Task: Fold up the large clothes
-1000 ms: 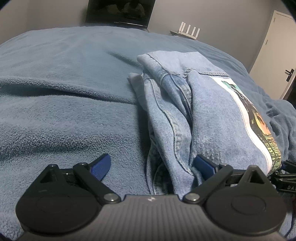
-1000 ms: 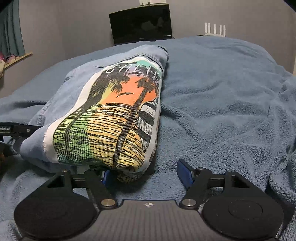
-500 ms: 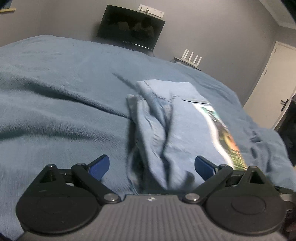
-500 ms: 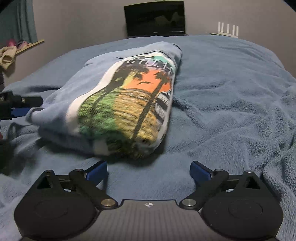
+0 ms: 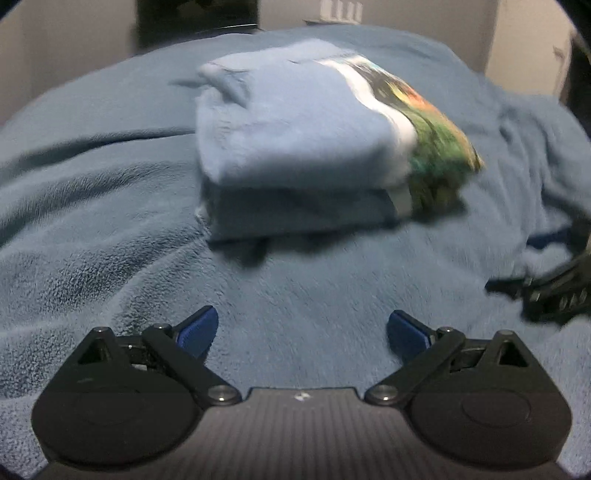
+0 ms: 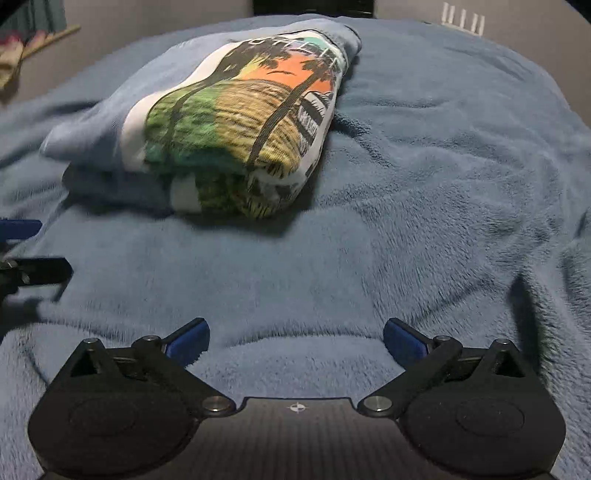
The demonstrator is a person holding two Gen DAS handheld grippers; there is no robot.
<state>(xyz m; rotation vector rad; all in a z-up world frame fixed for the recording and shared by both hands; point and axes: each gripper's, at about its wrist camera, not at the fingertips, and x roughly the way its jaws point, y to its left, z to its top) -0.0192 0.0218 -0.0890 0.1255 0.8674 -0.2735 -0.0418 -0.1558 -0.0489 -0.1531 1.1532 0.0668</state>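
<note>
A light blue denim garment [image 5: 295, 122] with a colourful palm-tree print lies folded into a thick bundle on the blue fleece blanket [image 5: 92, 240]. My left gripper [image 5: 302, 328] hangs open over bare blanket, well short of the bundle, with nothing between its blue pads. The right wrist view shows the printed end of the garment [image 6: 229, 122] ahead and to the left. My right gripper [image 6: 295, 338] has its jaws still opening, wide apart and empty, above the blanket [image 6: 443, 184]. Each gripper shows at the other view's edge: the right gripper [image 5: 554, 291] and the left gripper [image 6: 22, 251].
The blanket covers a bed and lies rumpled at the right. Behind the bed are a dark screen [image 5: 195, 18], a white router [image 6: 463, 18] and a pale door [image 5: 528, 48]. A shelf with small items [image 6: 37, 40] runs along the left wall.
Both grippers have drawn back from the bundle's near end. The right jaws let go of the printed edge and spread wide. The left view has swung round and is blurred.
</note>
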